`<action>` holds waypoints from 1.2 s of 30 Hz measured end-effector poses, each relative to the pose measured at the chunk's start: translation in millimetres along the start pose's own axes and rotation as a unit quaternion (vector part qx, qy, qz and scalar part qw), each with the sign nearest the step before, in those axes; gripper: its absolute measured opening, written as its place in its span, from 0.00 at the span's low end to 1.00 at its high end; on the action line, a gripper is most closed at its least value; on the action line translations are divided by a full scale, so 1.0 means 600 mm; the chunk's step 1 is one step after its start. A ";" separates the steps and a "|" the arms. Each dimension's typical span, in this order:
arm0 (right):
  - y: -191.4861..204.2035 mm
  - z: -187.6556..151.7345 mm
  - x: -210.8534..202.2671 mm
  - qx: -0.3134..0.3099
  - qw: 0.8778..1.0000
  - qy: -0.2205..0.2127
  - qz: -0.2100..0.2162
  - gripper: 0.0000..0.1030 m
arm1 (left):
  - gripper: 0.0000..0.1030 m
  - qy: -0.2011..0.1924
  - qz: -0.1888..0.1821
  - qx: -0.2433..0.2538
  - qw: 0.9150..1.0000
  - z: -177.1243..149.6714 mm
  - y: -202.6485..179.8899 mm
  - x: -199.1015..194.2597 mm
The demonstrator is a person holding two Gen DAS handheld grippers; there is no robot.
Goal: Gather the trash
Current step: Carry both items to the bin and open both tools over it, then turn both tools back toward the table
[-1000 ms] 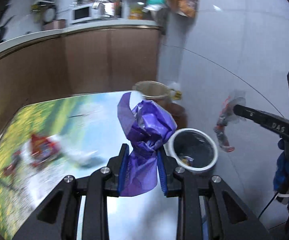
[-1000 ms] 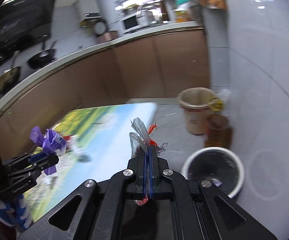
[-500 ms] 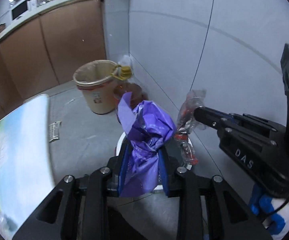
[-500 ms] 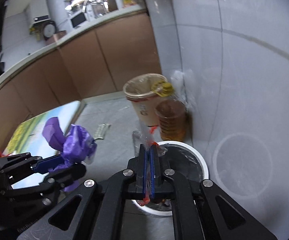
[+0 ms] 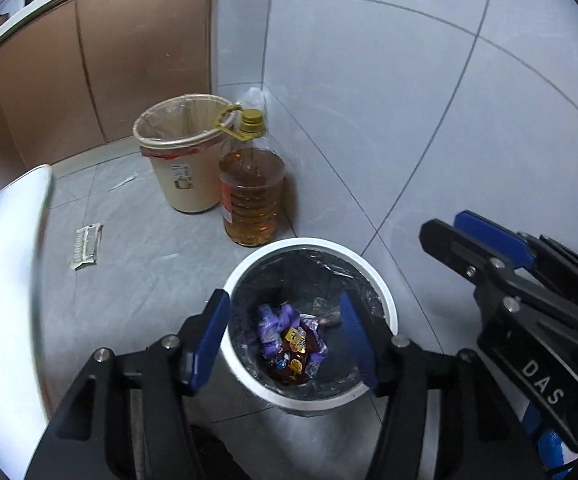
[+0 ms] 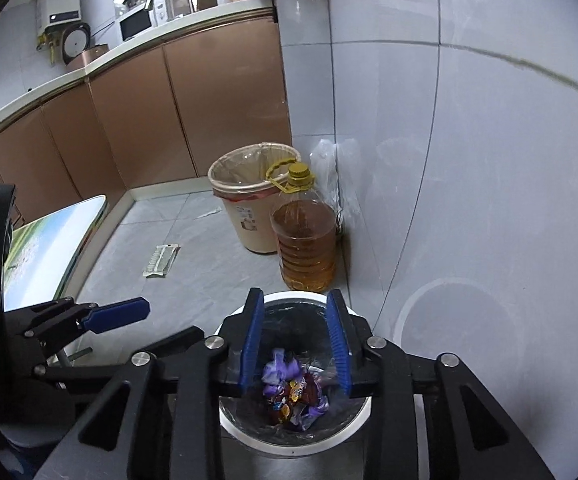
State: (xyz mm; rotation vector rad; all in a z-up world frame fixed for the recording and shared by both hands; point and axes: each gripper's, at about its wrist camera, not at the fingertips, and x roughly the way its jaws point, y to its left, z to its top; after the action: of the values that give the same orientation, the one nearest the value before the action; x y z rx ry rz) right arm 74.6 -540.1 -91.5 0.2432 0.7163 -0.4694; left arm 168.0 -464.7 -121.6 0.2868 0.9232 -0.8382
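Observation:
A white trash bin (image 5: 385, 300) with a black liner stands on the floor by the wall; it also shows in the right wrist view (image 6: 363, 410). The purple wrapper (image 5: 275, 320) and other candy wrappers (image 5: 295, 354) lie at its bottom, as seen in the right wrist view too (image 6: 277, 374). My left gripper (image 5: 285, 340) is open and empty right above the bin. My right gripper (image 6: 295, 340) is open and empty above the same bin, and shows at the right of the left wrist view (image 5: 485, 244).
A beige lined bin (image 5: 185, 160) and a big bottle of amber oil (image 5: 251, 196) stand in the corner behind the white bin. A flat wrapper (image 5: 85, 242) lies on the grey floor. The table edge (image 5: 41, 248) is at left. Brown cabinets line the back.
Both grippers moved over the white bin and opened. The purple wrapper and the clear red wrapper dropped out of them into the bin.

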 end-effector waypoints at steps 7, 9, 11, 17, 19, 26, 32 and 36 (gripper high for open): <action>0.036 -0.004 -0.063 -0.010 1.000 -0.023 0.012 0.53 | 0.54 -0.053 0.069 -0.019 0.996 -0.031 0.032 -0.108; 0.052 -0.004 -0.091 -0.016 0.999 -0.033 0.014 0.55 | 0.54 -0.067 0.087 -0.024 0.994 -0.043 0.042 -0.141; 0.065 -0.004 -0.116 -0.020 0.999 -0.044 0.018 0.57 | 0.54 -0.085 0.109 -0.029 0.990 -0.060 0.048 -0.187; 0.126 -0.009 -0.208 -0.053 0.995 -0.089 0.003 0.76 | 0.55 -0.125 0.158 -0.049 0.978 -0.112 0.063 -0.302; 0.144 -0.011 -0.240 -0.062 0.992 -0.108 0.001 0.82 | 0.60 -0.135 0.174 -0.055 0.974 -0.131 0.069 -0.337; 0.201 -0.028 -0.329 -0.084 0.986 -0.139 0.043 0.87 | 0.63 -0.170 0.221 -0.076 0.957 -0.191 0.080 -0.441; 0.238 -0.046 -0.378 -0.100 0.980 -0.148 0.084 1.00 | 0.66 -0.188 0.249 -0.109 0.944 -0.239 0.099 -0.505; 0.259 -0.060 -0.405 -0.117 0.976 -0.155 0.099 1.00 | 0.67 -0.201 0.264 -0.124 0.935 -0.270 0.109 -0.540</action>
State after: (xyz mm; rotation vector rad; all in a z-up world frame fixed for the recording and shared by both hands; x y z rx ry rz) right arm -29.2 -311.6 55.5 0.0173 0.4308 -0.2215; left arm 16.5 -166.4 32.3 0.1230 0.5174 -0.2590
